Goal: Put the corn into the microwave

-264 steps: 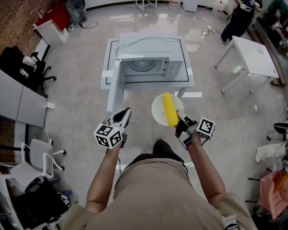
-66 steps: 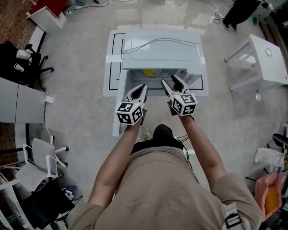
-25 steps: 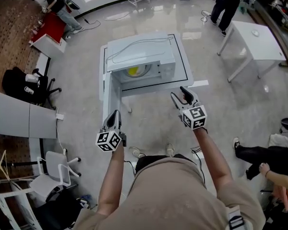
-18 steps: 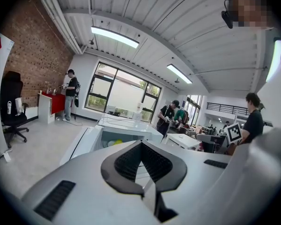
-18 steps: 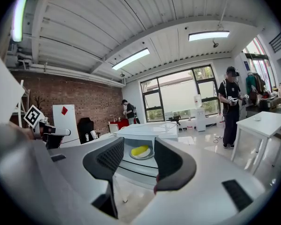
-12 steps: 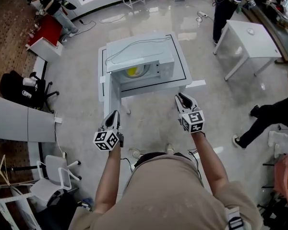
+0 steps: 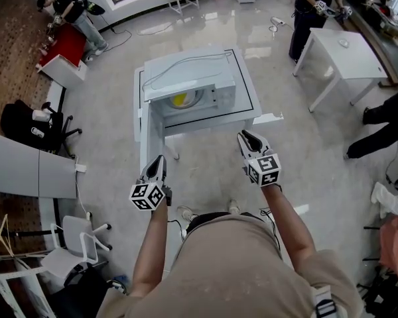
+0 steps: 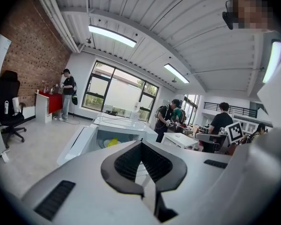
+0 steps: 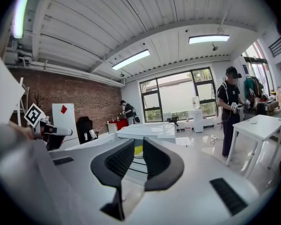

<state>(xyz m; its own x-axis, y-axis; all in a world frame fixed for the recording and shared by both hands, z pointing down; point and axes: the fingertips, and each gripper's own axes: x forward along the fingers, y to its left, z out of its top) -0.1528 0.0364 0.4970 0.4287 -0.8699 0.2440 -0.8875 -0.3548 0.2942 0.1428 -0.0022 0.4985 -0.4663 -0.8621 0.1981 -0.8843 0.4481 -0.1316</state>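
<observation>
The white microwave (image 7: 192,78) stands on a low white table (image 7: 251,93) with its door (image 7: 143,134) swung open to the left. Yellow corn (image 7: 180,99) lies inside on a white plate. Both grippers hang in front of the table, apart from it. My left gripper (image 7: 158,166) is shut and empty, near the door's outer edge. My right gripper (image 7: 244,139) has just been closing; a narrow gap remains and nothing is in it. The corn (image 8: 112,142) also shows past the left gripper (image 8: 141,145), and the corn (image 9: 138,150) through the slit of the right gripper (image 9: 138,141).
A white side table (image 7: 348,55) stands at the right, with a person (image 7: 310,8) beside it and another person's legs (image 7: 385,121) at the right edge. A black chair (image 7: 26,121) and a red cabinet (image 7: 66,45) are on the left.
The right gripper's jaws have narrowed from wide open to a slit and it shifted a little toward the microwave. The left gripper stayed put. People at the right walked.
</observation>
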